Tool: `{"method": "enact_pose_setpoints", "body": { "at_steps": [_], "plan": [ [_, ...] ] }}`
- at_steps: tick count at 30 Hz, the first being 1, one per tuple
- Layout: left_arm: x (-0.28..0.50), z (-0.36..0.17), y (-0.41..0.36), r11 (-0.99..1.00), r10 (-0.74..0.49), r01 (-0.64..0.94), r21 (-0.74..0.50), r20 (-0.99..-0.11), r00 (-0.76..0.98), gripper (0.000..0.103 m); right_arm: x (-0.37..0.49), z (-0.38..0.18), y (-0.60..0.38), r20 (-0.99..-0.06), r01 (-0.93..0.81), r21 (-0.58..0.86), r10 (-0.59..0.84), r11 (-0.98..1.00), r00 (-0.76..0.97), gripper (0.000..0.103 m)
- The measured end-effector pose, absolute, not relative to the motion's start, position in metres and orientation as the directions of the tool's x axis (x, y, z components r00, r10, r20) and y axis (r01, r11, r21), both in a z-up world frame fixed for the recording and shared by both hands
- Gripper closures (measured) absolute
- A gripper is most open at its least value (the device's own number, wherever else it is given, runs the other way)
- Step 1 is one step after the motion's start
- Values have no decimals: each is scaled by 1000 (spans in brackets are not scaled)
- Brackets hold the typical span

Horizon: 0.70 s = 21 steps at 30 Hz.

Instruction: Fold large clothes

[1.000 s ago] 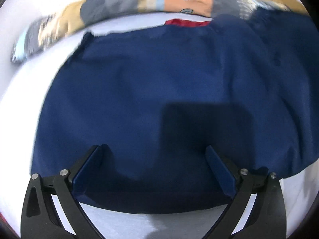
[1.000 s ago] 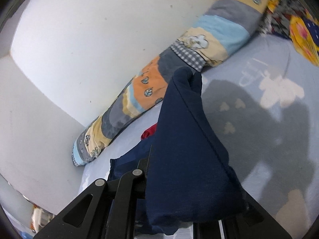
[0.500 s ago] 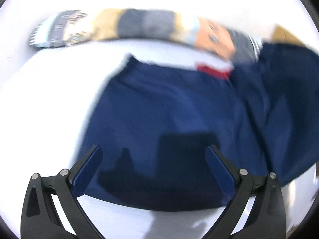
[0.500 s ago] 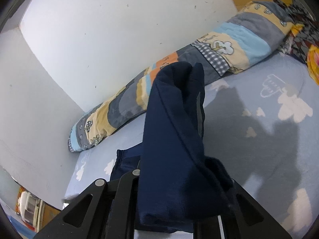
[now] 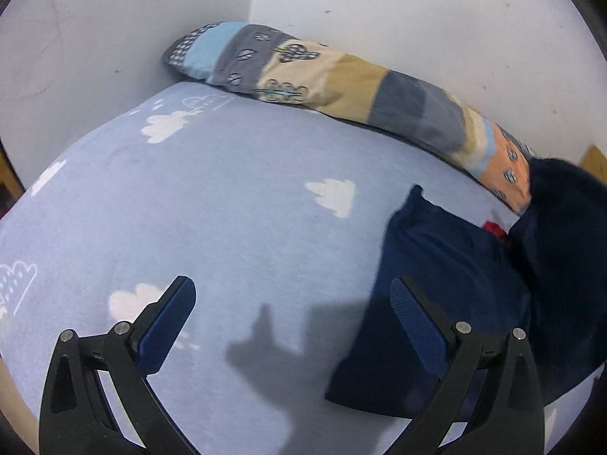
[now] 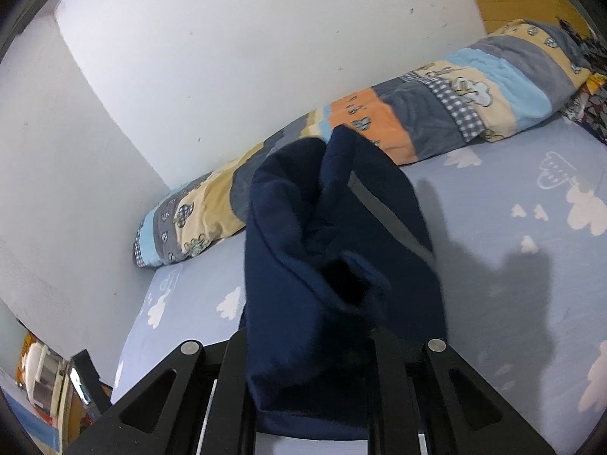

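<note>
Nearest in the right wrist view, the right gripper (image 6: 315,345) has its fingers closed tight on a bunched fold of the navy garment (image 6: 334,273), which drapes over them and rises in a loose peak toward twelve o'clock, hiding the fingertips. In the left wrist view the left gripper (image 5: 292,326) stands with fingers spread wide and nothing between them, only bare bed sheet (image 5: 227,204) and its own shadow.

The rest of the garment (image 5: 447,284) lies on the bed at about three to four o'clock of the left view, partly behind the right-hand finger, with a lifted dark mass at the far right edge and a small red patch (image 5: 493,227) showing near it.

Farther off, at twelve to two o'clock, a long patchwork bolster (image 5: 341,83) lies along the wall (image 5: 379,7).

The likely trouble: only one hand holds the cloth, by a thick wad, so the hanging part may twist or slip and land crooked. The empty left fingers, off to the side of the garment, may pinch sheet along with cloth if they close low.
</note>
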State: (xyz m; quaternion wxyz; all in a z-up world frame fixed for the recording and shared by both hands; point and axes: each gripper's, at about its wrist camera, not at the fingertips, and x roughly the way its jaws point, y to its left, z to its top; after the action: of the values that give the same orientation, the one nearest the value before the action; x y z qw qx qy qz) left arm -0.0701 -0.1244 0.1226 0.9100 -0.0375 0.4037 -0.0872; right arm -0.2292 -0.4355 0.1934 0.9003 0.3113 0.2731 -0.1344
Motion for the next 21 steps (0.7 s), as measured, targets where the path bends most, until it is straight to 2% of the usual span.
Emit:
{"method": "enact_pose_setpoints", "body": {
  "at_steps": [12,21],
  "plan": [
    [-56,127,-59,973,-198,46,-226,-717,668,0,-160,169,-330,-648,345,402,-3,848,761,89],
    [-56,126,-56,970,-221,68,-235,-724,654,0,-138,125,-264,-731,262,127,-88,957,676,89]
  ]
}}
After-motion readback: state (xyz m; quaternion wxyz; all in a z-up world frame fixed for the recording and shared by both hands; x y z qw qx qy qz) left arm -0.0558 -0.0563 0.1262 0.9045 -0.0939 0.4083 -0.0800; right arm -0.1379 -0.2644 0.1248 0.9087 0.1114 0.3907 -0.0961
